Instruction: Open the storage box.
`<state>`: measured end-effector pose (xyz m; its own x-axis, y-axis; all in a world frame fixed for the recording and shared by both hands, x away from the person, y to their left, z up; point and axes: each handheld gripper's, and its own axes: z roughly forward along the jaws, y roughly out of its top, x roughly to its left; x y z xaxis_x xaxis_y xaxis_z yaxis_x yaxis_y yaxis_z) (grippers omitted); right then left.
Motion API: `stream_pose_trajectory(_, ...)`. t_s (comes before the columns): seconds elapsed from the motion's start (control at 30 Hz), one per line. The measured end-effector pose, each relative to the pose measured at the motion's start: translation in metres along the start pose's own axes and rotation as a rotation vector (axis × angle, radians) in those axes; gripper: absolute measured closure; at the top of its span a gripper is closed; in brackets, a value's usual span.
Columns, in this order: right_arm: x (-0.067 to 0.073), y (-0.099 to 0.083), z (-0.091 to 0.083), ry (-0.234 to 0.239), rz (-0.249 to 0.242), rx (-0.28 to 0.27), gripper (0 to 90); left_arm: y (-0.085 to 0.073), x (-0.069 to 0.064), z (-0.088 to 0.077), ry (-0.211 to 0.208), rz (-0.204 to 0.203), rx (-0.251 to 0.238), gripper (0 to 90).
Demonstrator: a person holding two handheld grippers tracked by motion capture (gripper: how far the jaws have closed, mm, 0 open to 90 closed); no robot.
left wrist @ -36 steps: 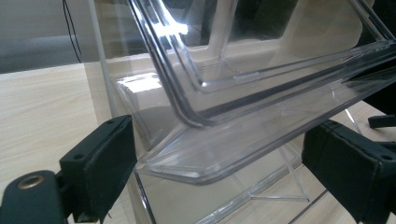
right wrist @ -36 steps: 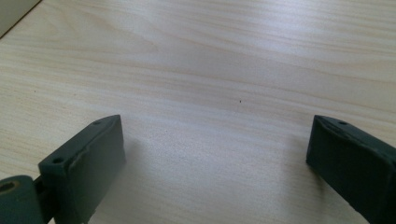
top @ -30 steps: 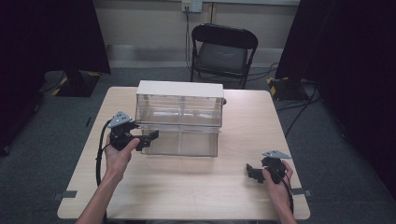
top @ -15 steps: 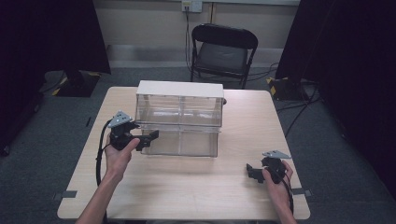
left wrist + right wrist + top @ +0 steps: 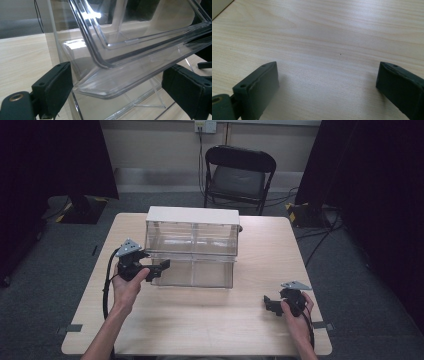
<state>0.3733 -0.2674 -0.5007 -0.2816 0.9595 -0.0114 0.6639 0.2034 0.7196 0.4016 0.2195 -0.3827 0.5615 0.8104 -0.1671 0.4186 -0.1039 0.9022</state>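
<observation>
A pale wooden table (image 5: pixel 200 320) with a see-through plastic box of drawers with a white top (image 5: pixel 191 240) on it, near the far edge and a bit toward the left side. Four clear drawers in two rows, the bottom row sticking out toward the near edge.

A black left gripper with a grey three-cornered plate on top (image 5: pixel 159 267), held in the left hand (image 5: pixel 127 282), right at the bottom left corner of the clear box. Jaws spread wide, pointing toward the right side of the table. Up close in the left gripper view (image 5: pixel 120 97), a clear drawer edge (image 5: pixel 130 80) between the two black jaws, tilted and very near. Jaw pads apart from the plastic on both sides, so nothing squeezed. A black cable (image 5: pixel 106 287) looping down from this gripper along the arm.

A black right gripper with its own grey plate (image 5: pixel 270 304), held in the right hand (image 5: pixel 297 312), low by the near right corner of the table, well apart from the clear box. Jaws wide apart too in the right gripper view (image 5: pixel 327 87), with bare wood between them and nothing held.

A black folding chair (image 5: pixel 239 175) on the grey floor past the far edge of the table.
</observation>
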Motion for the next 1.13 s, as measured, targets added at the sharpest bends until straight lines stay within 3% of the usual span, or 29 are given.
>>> stream_pose_trajectory(1.13,-0.0001,0.0001,0.0001,0.001,-0.001,0.0,3.5,0.0002,0.002,0.0002,-0.008,0.005,0.007,9.8)
